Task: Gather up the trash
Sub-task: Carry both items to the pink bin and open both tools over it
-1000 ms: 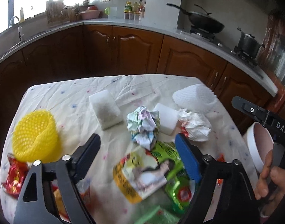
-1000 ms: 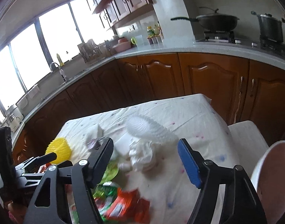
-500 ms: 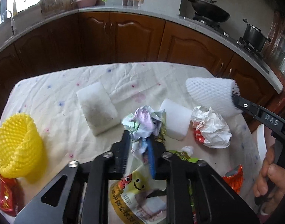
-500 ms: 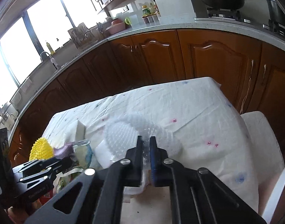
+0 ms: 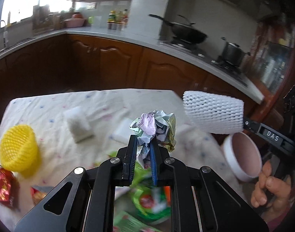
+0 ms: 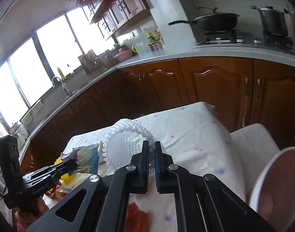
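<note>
Here, left tongs (image 5: pixel 144 147) clamping crumpled paper (image 5: pixel 156 127), right tongs (image 6: pixel 152 149) seemingly pinching foam net (image 6: pixel 126 141)

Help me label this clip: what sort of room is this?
A home kitchen, most likely: a wok and pot on a stove, a sink tap under the windows, wooden cabinets along the counter.

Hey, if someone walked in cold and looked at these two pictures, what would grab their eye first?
Probably the two pinched catches held above the cluttered table: the left gripper clamps a crumpled ball of pastel paper, and the right gripper grips a white foam fruit net by its rim. Next, the bright yellow foam net at the white tablecloth's left edge and the pink-lined white bin at right.
</note>
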`<state>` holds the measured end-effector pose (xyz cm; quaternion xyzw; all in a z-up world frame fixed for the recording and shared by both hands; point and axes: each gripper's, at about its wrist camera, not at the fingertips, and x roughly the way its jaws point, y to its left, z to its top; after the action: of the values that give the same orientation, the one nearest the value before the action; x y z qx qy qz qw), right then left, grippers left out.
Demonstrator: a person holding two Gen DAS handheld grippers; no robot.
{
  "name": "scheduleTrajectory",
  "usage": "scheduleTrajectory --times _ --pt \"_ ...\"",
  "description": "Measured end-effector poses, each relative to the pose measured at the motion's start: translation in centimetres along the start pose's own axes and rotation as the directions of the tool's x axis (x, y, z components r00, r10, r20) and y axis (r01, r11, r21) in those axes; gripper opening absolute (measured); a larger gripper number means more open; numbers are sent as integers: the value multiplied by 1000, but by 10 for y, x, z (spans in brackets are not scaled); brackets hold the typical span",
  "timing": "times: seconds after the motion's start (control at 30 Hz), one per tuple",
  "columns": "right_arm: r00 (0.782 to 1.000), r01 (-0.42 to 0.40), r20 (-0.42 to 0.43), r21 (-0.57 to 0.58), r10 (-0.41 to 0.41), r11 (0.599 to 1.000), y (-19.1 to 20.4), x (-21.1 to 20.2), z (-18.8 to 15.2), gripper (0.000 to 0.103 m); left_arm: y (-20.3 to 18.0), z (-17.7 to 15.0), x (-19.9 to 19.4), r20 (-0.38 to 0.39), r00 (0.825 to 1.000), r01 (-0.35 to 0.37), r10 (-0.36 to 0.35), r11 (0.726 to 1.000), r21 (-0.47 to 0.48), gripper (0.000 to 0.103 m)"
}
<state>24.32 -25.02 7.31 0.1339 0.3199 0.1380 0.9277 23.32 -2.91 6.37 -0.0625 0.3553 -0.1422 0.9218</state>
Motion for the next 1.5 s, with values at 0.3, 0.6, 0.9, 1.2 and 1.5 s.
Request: scheduleTrajectory --times 0.3,0.6,0.9,1.2,1.5 --pt "996 75 48 73 -78 995 -48 -76 -27 5 -66 -22 -5 -36 993 113 -111 991 72 12" --pt "978 179 77 152 -192 972 -98 -131 -52 5 -127 -30 4 -78 978 202 -192 969 139 12" --pt "951 278 73 228 -301 933 -145 -166 -71 5 -192 -29 26 -146 954 288 -262 938 195 12" --pt "938 324 32 276 -345 905 -181 -167 -80 5 -249 -30 62 -226 928 345 -295 911 226 12" --pt "933 351 -27 293 -360 889 -209 -149 -81 6 -277 -36 103 -306 920 323 -244 916 240 14"
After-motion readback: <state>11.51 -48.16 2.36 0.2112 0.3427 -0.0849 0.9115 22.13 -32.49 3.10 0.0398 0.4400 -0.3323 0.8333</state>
